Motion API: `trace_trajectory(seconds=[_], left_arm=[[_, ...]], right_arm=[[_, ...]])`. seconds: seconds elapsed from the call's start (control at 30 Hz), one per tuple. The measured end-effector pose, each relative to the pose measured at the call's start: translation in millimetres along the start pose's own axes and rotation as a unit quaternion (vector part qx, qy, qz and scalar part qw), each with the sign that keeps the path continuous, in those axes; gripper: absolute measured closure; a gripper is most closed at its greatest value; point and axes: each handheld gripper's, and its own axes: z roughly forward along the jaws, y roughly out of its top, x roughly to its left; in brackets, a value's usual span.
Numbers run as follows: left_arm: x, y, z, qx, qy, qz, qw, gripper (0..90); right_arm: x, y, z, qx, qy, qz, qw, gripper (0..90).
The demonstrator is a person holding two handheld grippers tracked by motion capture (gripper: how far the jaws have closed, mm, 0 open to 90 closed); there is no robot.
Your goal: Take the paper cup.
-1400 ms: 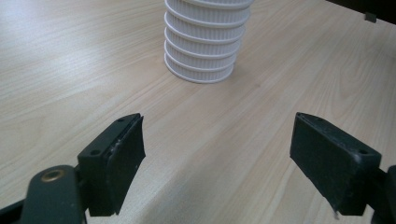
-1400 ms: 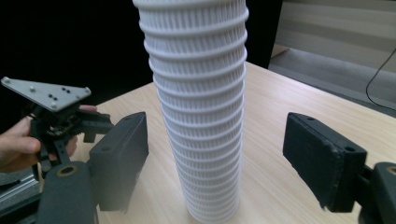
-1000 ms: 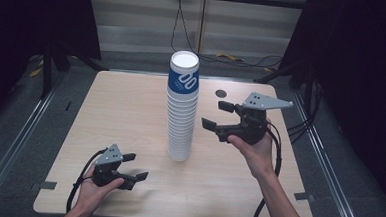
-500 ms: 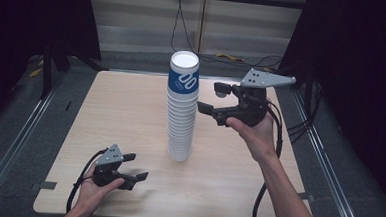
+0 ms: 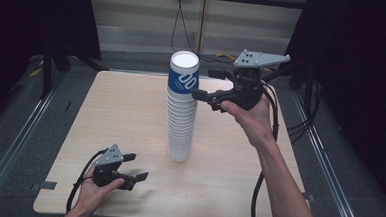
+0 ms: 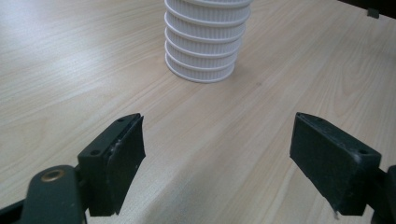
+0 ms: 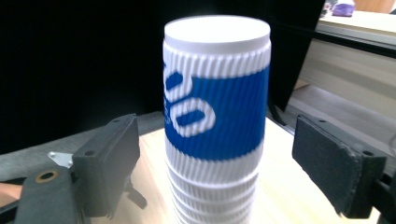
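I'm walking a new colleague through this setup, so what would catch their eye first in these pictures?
First, the tall stack of ribbed white paper cups standing upside down mid-table, its top cup banded in blue. Next, the right gripper raised level with that top cup, jaws apart and not touching it. The left gripper rests open near the table's front edge.

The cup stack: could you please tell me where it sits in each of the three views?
High view: the cup stack stands upside down mid-table, its blue-banded top cup level with the open right gripper.
Left gripper view: its ribbed white base is at top centre, beyond the open jaws.
Right gripper view: its top cup is central, ahead of the open jaws.
Shared landmark: the table.
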Motion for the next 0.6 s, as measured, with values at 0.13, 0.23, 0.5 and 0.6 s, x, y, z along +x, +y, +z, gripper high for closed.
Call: trace_trajectory(seconds=[0.13,0.23,0.5,0.6], left_arm=[[0.3,-0.1,0.1,-0.001,0.0,0.0,1.0,17.8],[0.7,-0.3,0.5,0.001,0.001,0.0,1.0,17.8],[0.5,-0.4,-0.6,0.0,0.002,0.001,1.0,17.8],[0.4,-0.7,-0.2,0.001,0.0,0.001,1.0,17.8]], right_arm=[[-0.8,5.5,6.1,0.008,0.005,-0.004,0.9999,14.6],[-2.8,11.0,15.0,0.02,0.011,-0.005,0.9997,14.5],[-8.0,19.1,33.8,0.043,0.024,-0.008,0.9987,15.8],[-9.9,20.5,38.7,0.045,0.03,-0.004,0.9985,16.8]])
